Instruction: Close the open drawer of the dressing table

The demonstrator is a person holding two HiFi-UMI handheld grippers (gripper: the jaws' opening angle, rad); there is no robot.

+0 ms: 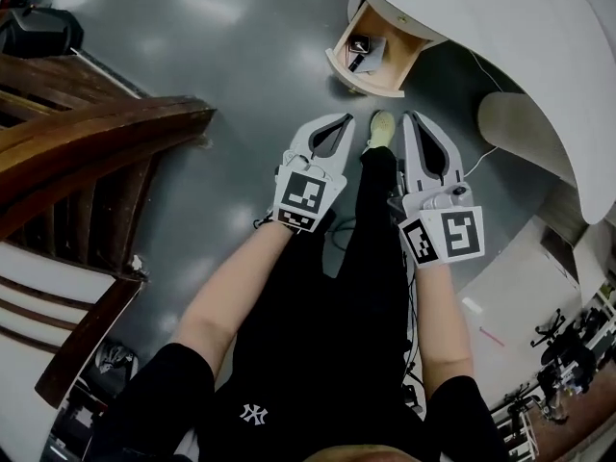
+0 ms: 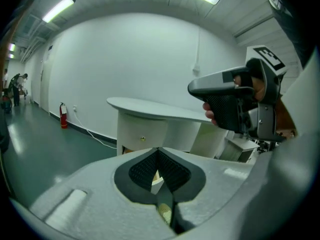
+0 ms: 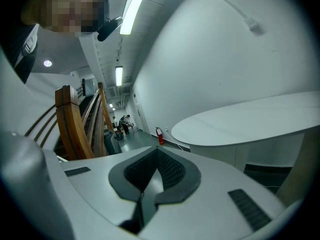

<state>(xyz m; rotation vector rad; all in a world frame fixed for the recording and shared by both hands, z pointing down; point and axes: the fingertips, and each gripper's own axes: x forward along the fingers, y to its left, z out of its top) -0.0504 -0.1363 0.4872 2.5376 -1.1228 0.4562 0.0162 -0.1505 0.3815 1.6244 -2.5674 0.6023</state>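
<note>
On grey floor [image 1: 241, 56], dressing table [image 1: 500, 27] w/ drawer [image 1: 366, 83] open.

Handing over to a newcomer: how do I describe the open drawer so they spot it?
Find the white curved dressing table at the head view's top right. The drawer juts out under its left end. Its pale wood lining and small dark contents set it apart from the white surfaces around it.

Drawer [image 1: 377, 61]: rear end hidden under the bench [image 1: 500, 37] top. Dark items [image 1: 358, 50] inside too small to identify. Bench cut off by top and right edges of head view. Left gripper view: drawer mostly behind left hand-held gripper [image 2: 158, 149], only a wood sliver showing. Corridor figures [image 3: 122, 122] too small to tell.
</note>
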